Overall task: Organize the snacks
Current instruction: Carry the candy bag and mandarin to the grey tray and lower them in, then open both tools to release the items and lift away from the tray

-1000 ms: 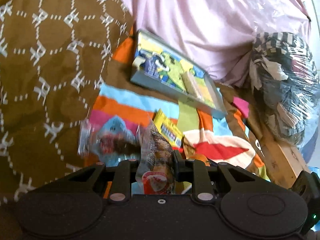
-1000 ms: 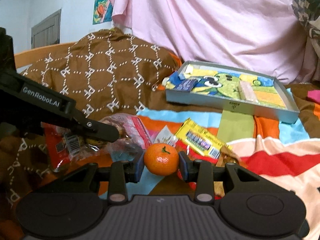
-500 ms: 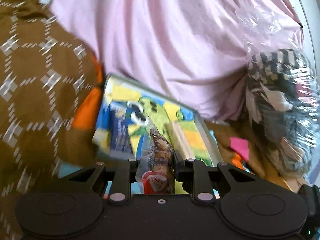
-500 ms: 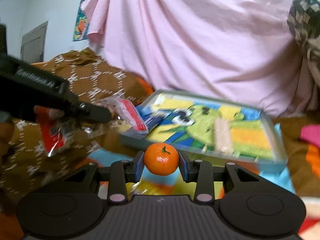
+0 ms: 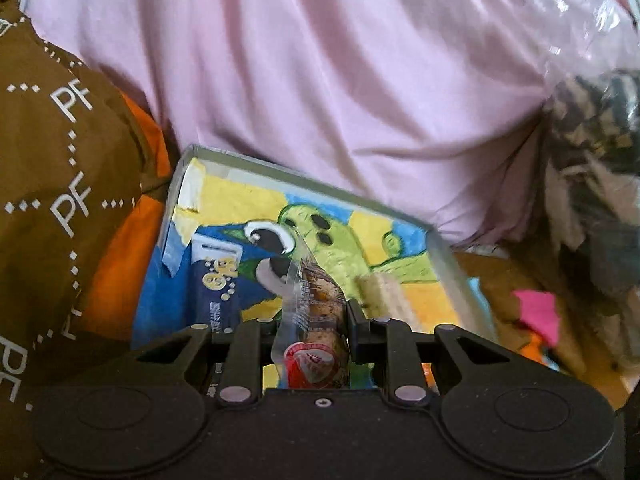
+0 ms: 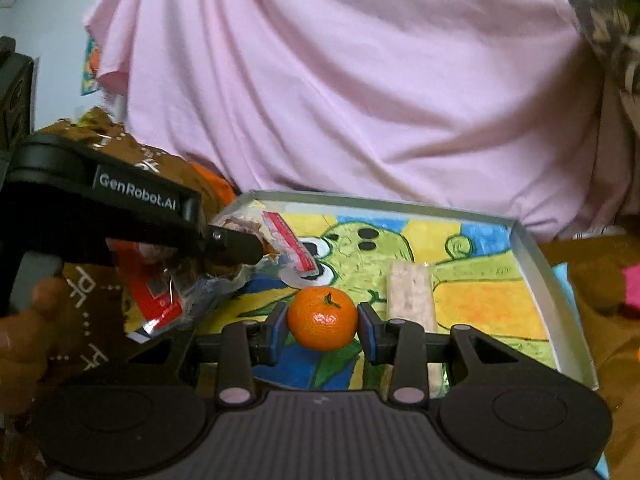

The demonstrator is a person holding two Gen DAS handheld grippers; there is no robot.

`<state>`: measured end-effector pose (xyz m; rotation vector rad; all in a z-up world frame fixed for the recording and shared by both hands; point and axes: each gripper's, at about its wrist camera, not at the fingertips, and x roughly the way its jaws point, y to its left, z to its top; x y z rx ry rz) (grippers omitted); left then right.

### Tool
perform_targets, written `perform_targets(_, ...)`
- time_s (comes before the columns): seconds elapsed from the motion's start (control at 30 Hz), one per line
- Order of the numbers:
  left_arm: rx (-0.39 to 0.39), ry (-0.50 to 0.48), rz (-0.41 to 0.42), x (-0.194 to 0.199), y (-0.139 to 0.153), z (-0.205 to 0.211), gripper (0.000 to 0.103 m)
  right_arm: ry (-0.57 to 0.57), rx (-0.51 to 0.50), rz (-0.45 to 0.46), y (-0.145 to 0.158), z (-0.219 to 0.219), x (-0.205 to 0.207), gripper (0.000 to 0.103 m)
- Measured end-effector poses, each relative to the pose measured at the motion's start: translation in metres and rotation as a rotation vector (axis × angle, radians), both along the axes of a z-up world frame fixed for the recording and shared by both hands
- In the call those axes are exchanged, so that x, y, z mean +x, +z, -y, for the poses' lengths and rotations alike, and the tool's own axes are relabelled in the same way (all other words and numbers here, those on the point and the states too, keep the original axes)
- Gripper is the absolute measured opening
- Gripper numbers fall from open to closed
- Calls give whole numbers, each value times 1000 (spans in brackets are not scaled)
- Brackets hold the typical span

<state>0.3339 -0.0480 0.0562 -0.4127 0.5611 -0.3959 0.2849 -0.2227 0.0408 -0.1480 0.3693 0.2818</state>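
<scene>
Left gripper (image 5: 314, 320): we have its jaws narrowed tight on a clear-wrapped pastry packet (image 5: 316, 300), pinched across the packet's body with the crimped end sticking out ahead over the tray.
Right gripper (image 6: 322, 320): we have its 2 pads pressed on opposite sides of a mandarin (image 6: 322, 317), stem up, held just above the near part of the tray.
Tray (image 6: 532, 256): a shallow grey-walled box with a green cartoon lining, lying on the bedding below a pink sheet (image 6: 340, 80); we see a blue packet (image 5: 218, 284) at its left and a pale wafer bar (image 6: 410, 296) right of centre.
How the packet handles: we judge it light, soft and crinkly; the film is slippery and the pastry could crush, so a mid-body pinch suits it better than the flimsy seam.
How the mandarin handles: we judge it round, firm but bruisable and apt to roll; a hold across its widest part is right, and it wants setting down low against a wall or another snack.
Hand pose: both grippers tilt gently downward toward the tray, side by side, the left one entering the right wrist view from the left with fingers (image 6: 24, 320) wrapped on its handle.
</scene>
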Motion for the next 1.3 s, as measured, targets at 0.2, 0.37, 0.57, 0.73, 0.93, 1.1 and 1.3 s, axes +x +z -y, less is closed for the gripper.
perform_targets(0.2, 43, 13, -27, 1, -12, 10, 25, -35, 8, -44, -6, 6, 2, 41)
perform_targets(0.37, 55, 27, -43, 3, -13, 11, 25, -50, 7, -46, -5, 10, 1, 43)
perform_targets(0.57, 69, 52, -26, -1, -2, 10, 42, -48, 3, -17, -3, 10, -6, 51)
perform_targets(0.73, 83, 76, 25, -14, 9, 8, 57, -47, 6, 26, 2, 13, -21, 62)
perform_targets(0.93, 90, 109, 83, -35, 25, 6, 73, -53, 19, 82, 11, 17, -39, 78)
perform_targets(1.1, 100, 135, 140, -59, 38, 1, 87, -52, 33, 133, 21, 19, -59, 87)
perform_targets(1.3, 111, 169, 201, -94, 52, -9, 101, -49, 46, 198, 32, 22, -88, 97)
